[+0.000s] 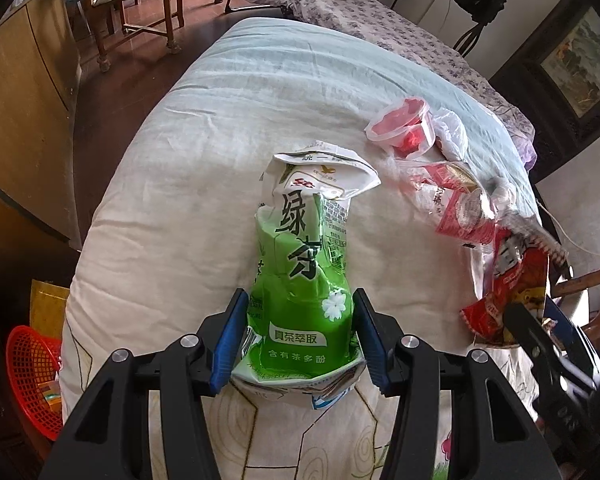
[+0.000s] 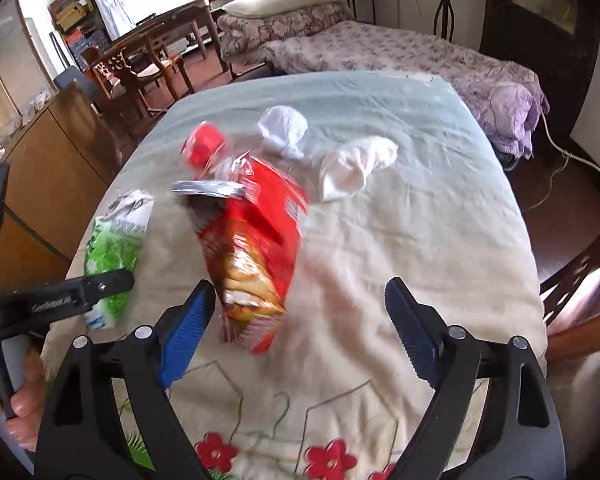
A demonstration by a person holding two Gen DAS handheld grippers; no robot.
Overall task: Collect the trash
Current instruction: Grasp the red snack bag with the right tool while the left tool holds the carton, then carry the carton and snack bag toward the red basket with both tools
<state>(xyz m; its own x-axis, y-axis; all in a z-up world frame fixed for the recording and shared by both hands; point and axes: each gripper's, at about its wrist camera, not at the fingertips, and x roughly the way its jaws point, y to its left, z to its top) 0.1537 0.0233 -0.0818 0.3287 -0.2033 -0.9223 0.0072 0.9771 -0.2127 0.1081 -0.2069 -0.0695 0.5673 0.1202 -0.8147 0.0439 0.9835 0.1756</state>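
Note:
A crumpled green tea carton [image 1: 300,280] stands on the cream cloth of the table [image 1: 160,220]. My left gripper [image 1: 300,344] is shut on its lower part, with a blue pad pressed against each side. In the right wrist view the carton [image 2: 116,240] appears at the left, with the left gripper's finger across it. A red snack bag [image 2: 256,240], blurred, is in front of my right gripper [image 2: 300,332]. Its jaws stand wide open and neither pad presses on the bag. I cannot tell whether the bag rests on the cloth.
A red plastic cup [image 1: 404,128], white plastic bags [image 2: 356,168] and a clear wrapper [image 1: 456,208] lie further back on the table. A red mesh basket [image 1: 32,372] sits on the floor at the left. A wooden chair [image 2: 580,300] stands at the table's right edge.

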